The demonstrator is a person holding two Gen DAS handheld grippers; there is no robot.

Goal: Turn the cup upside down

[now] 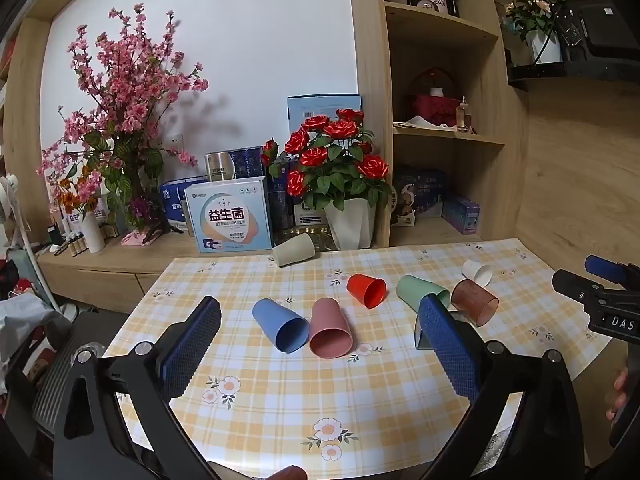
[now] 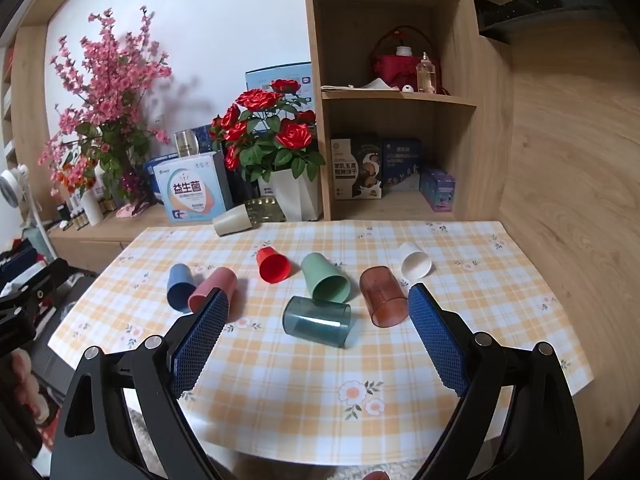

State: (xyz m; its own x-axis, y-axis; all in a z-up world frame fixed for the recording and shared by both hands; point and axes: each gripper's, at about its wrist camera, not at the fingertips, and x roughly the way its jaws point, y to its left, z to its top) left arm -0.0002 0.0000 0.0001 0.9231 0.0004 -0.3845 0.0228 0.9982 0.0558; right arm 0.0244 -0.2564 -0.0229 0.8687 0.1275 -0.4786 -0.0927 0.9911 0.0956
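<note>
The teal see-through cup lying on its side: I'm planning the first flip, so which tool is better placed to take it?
Probably the right tool: the teal cup lies centred just ahead of its open fingers. In the left wrist view the left tool faces the blue cup and pink cup instead.

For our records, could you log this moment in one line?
left gripper: open | right gripper: open | cups: lying sideways

Two near, forward-facing views over one table [image 1: 280,380]
</note>
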